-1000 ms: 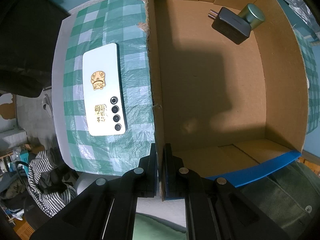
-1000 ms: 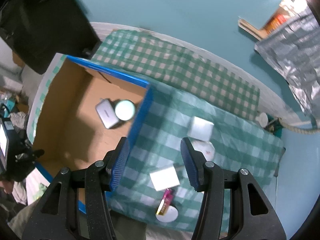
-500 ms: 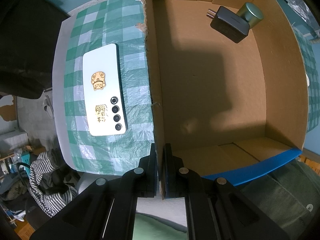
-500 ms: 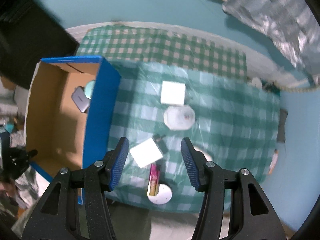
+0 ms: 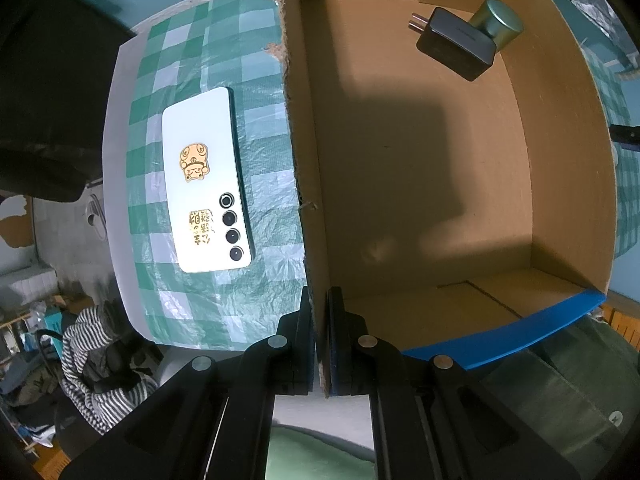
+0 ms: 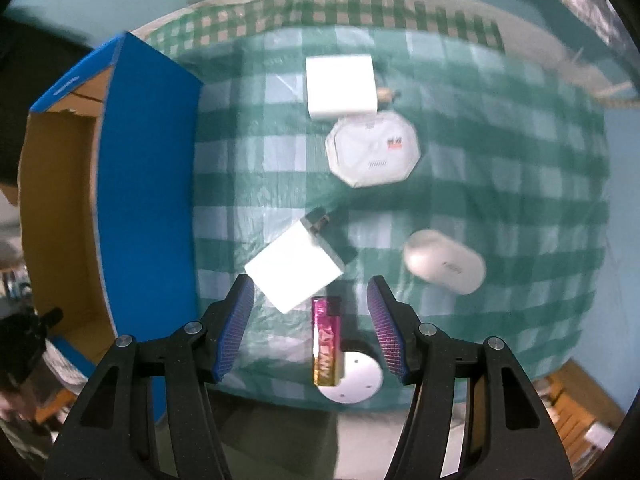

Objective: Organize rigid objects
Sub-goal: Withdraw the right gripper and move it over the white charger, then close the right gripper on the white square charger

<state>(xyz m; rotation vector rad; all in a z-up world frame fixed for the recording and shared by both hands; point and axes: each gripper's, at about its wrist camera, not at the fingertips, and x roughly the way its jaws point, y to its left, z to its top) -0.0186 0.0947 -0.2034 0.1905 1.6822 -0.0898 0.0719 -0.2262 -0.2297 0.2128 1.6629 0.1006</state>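
Cardboard is pinched by the left gripper (image 5: 320, 332): its jaws are clamped on the box (image 5: 304, 184) wall, near a corner. Inside the box, at the far end, a black charger (image 5: 456, 46) lies touching a green cylinder (image 5: 498, 26). Outside the wall, a phone (image 5: 206, 186) lies on the checked cloth (image 5: 260, 280). The right gripper (image 6: 310, 328) is held about half spread, empty, over a pink lighter (image 6: 326, 350) and a white charger (image 6: 296, 266). Farther out are seen a disc (image 6: 354, 380), an oval case (image 6: 444, 266), an octagonal pack (image 6: 372, 150) and a white cube (image 6: 340, 84).
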